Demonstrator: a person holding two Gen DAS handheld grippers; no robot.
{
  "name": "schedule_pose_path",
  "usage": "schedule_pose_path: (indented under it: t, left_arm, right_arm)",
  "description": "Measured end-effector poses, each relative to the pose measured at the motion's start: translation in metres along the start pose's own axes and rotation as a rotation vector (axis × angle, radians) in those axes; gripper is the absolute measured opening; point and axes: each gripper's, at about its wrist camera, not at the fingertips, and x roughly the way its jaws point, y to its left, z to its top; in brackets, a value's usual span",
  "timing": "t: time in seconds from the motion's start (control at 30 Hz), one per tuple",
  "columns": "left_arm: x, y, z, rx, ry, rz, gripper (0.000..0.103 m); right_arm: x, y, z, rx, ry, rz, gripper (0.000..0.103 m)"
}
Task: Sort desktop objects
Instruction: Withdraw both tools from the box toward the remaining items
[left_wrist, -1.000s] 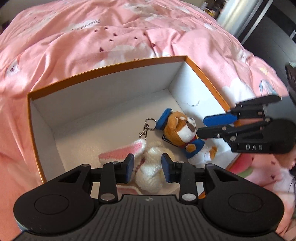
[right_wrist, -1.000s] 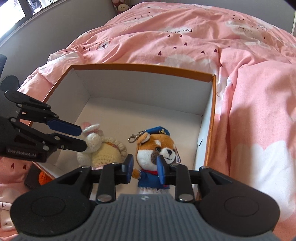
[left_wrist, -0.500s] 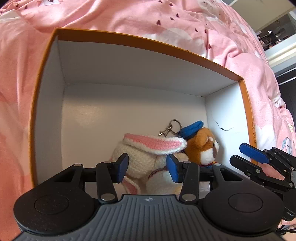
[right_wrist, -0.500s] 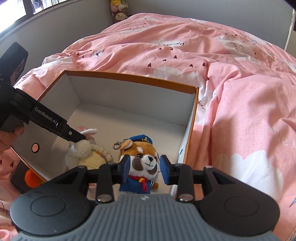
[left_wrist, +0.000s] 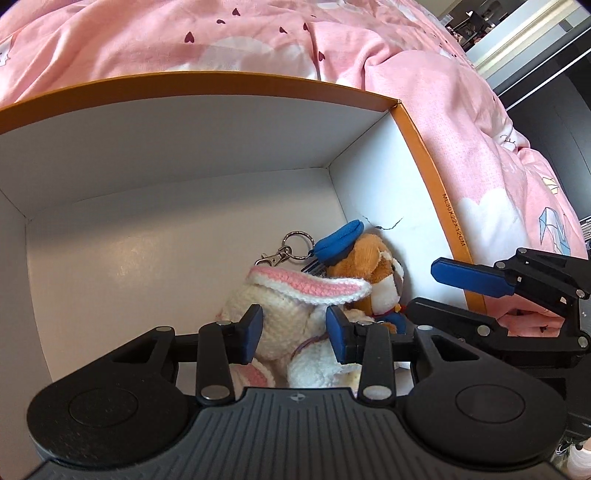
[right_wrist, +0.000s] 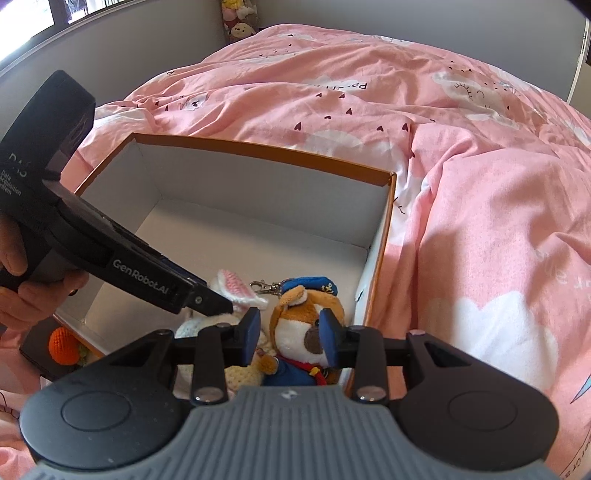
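While boxed — bunny (left_wrist: 280, 317), bear (right_wrist: 303, 332) touching

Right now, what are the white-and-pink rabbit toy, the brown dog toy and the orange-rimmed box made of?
White-and-pink rabbit toy: crocheted yarn, visible stitch loops. Brown dog toy in blue cap: short plush pile, likely synthetic; metal key clip. Orange-rimmed box: probably cardboard, matte white inside, thin folded walls.

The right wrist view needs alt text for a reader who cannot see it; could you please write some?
Two soft toys, a crocheted bunny and a puppy in a blue cap, lie in an open white box on a pink bedspread. The right gripper brackets the puppy's head; the left gripper reaches the bunny.
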Motion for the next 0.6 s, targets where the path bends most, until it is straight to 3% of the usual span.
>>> schedule_pose_path:
  t: [0.23,0.37,0.6]
  left_arm:
    - [-0.019,0.001,-0.007,0.002,-0.035,0.02,0.048]
    - [-0.047,-0.006,-0.018,0.038,-0.113,0.051,0.049]
    - [-0.104,-0.027,-0.055,0.143,-0.238,0.081,0.05]
  right_arm:
    - [-0.008,0.004,-0.004,0.001,0.009,0.009,0.039]
    - [-0.02,0.009,-0.006,0.012,-0.01,0.023,0.047]
    - [-0.05,0.03,-0.02,-0.004,-0.073,0.087,0.052]
